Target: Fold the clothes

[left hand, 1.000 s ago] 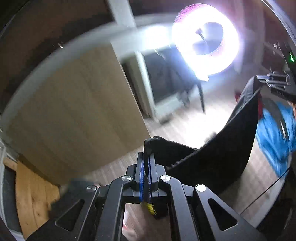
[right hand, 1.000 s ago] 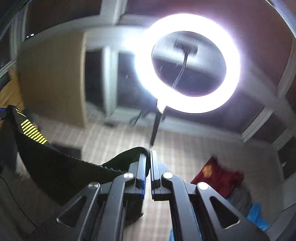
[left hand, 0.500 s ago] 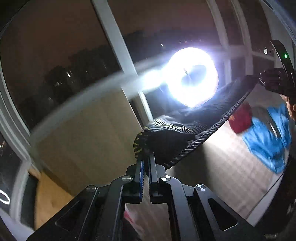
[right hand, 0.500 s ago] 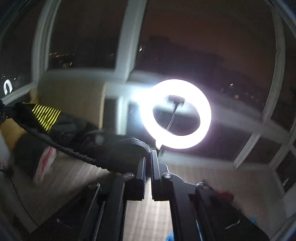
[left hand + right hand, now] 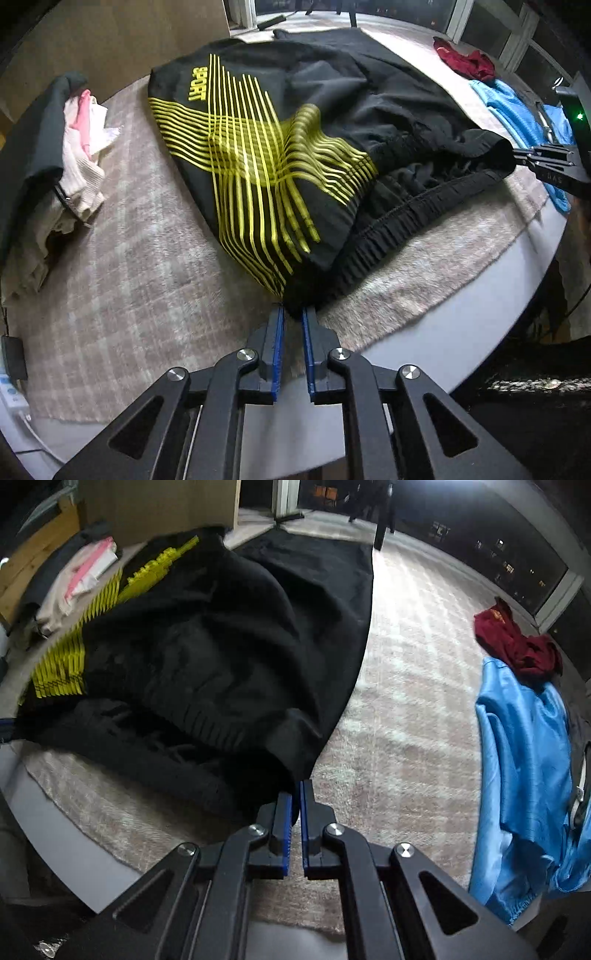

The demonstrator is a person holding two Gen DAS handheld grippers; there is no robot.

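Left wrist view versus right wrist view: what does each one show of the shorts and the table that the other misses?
Only the left wrist view shows the yellow SPORT lettering, the full striped print and the right claw pinching the waistband's far end. Only the right wrist view shows the blue garment spread out in full and the bare carpet between it and the shorts. Both show the black shorts lying on the carpeted table, the maroon garment, the pink-and-white pile, and each claw shut on the waistband, including the left claw.

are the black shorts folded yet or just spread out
Spread out, not folded: the black shorts lie rumpled across the mat, waistband corners pinched by the left gripper and right gripper.
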